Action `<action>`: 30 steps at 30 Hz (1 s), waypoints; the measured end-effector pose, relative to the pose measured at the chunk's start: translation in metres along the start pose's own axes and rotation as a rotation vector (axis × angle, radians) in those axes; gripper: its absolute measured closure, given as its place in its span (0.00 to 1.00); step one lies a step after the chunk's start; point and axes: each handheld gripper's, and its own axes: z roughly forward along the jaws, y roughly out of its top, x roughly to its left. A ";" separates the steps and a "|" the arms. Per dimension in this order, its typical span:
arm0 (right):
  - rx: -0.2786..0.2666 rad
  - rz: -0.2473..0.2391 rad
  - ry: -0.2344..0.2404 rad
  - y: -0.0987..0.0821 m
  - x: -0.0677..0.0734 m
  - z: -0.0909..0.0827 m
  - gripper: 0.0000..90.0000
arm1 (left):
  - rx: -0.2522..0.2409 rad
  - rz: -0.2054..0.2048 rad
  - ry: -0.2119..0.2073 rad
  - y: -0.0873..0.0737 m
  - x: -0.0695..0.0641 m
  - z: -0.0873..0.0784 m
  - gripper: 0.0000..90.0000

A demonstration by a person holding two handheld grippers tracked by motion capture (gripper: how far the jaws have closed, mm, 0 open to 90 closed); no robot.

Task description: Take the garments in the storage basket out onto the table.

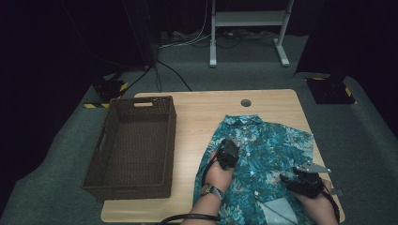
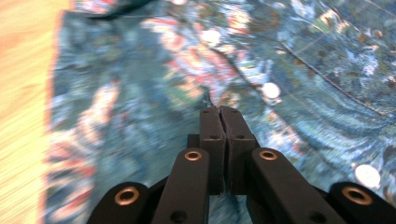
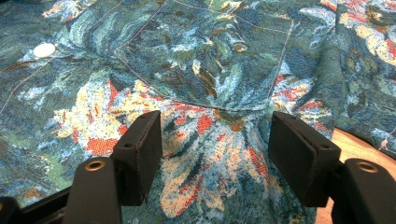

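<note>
Teal fabric splashed with red and cream flowers covers the right half of a pale wooden table (image 1: 197,112), where a short-sleeved shirt (image 1: 270,145) lies spread face up, its collar toward the far edge and its row of white buttons running down the middle. A person's two forearms come in from the near edge, each hand carrying a black two-jaw tool. The left gripper (image 2: 219,111) sits on the shirt near the button line, its jaws pressed flat together at the tips; in the left gripper view no fold of cloth can be made out between them, and the patterned fabric lies just past the tips, with a white button (image 2: 271,90) close by. The right gripper (image 3: 215,140) rests lower on the shirt, toward the near right corner of the table, its jaws standing well apart with nothing caught between them; the right gripper view looks across the floral print to the stitched chest pocket (image 3: 210,56) just beyond the jaws. A dark brown woven basket (image 1: 162,145) with a cut-out handle in its far wall stands on the left side of the table, well apart from the shirt, and its mesh floor is bare. A round cable hole (image 1: 246,102) shows in the tabletop just beyond the collar. Grey carpet (image 1: 61,140) surrounds the table, and a white metal stand (image 1: 248,18) rises behind it.
</note>
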 end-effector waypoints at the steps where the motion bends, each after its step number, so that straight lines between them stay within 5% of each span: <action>1: 0.001 0.001 -0.001 0.000 0.000 0.000 0.39 | -0.004 -0.001 0.007 -0.001 0.005 -0.005 0.98; 11: -0.001 0.008 -0.012 0.000 0.001 0.000 0.39 | -0.048 -0.100 0.097 -0.009 0.053 -0.049 0.96; 23: 0.003 0.008 -0.016 0.001 0.002 0.000 0.40 | -0.098 -0.148 0.231 0.012 0.101 -0.112 0.93; 26: 0.004 0.007 -0.016 0.001 0.002 0.000 0.40 | -0.104 -0.153 0.218 0.011 0.100 -0.109 0.86; 30: 0.003 0.008 -0.013 0.001 0.001 0.000 0.40 | -0.077 -0.132 0.175 0.004 0.081 -0.084 0.82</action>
